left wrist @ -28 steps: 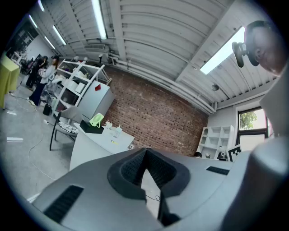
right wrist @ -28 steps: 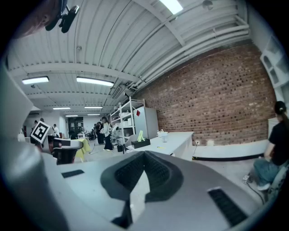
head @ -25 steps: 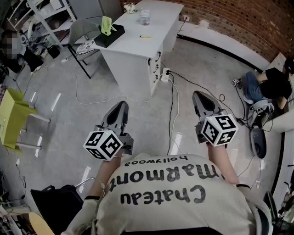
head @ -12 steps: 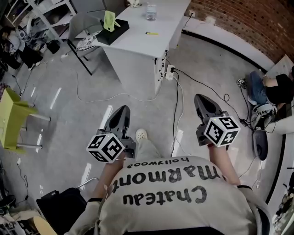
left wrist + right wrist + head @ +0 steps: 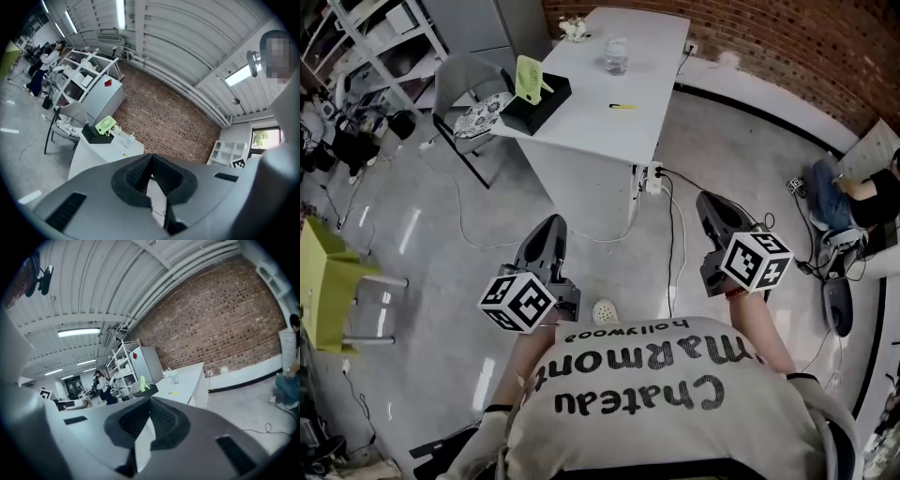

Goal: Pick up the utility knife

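Note:
The utility knife (image 5: 622, 106) is a small yellow strip lying on the white table (image 5: 600, 112) far ahead of me. It shows as a yellow speck in the left gripper view (image 5: 125, 155) and in the right gripper view (image 5: 174, 393). My left gripper (image 5: 551, 223) is held level over the floor, well short of the table, jaws shut and empty (image 5: 151, 158). My right gripper (image 5: 709, 199) is beside it at the same distance, tipped slightly down, also shut with nothing in it (image 5: 150, 401).
On the table stand a water bottle (image 5: 616, 54) and a green fan (image 5: 530, 77) on a black box (image 5: 546, 97). A grey chair (image 5: 473, 86) is at the table's left. Cables and a power strip (image 5: 653, 180) lie on the floor. A person (image 5: 853, 187) sits at the right.
Both grippers have travelled forward together over the floor, and the table with the knife now lies closer and lower in the head view. Both stay shut.

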Motion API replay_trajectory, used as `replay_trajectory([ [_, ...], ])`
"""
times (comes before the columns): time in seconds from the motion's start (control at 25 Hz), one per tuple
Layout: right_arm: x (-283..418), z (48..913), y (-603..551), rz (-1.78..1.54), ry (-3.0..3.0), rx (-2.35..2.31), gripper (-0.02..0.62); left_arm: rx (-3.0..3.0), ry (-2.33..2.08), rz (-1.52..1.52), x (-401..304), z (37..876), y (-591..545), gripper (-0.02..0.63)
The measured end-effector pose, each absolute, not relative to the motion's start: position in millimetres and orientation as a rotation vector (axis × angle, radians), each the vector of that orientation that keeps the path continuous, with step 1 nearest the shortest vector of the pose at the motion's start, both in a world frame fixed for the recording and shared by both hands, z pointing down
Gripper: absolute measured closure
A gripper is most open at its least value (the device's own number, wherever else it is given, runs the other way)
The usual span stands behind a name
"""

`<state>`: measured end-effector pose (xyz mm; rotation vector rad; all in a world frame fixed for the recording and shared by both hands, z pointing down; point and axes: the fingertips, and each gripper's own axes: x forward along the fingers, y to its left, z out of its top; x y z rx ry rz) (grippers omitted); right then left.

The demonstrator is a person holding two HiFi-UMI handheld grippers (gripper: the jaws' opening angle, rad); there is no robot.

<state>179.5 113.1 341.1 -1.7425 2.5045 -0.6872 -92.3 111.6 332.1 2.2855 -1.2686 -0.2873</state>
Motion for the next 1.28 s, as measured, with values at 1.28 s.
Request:
replay_trajectory([
  [1.28,117.7,414.2,-57.3,-0.906,2.514,-1.816,0.592,2.242,-1.151,-0.224,-122.6,380.3,-67.6,0.604],
])
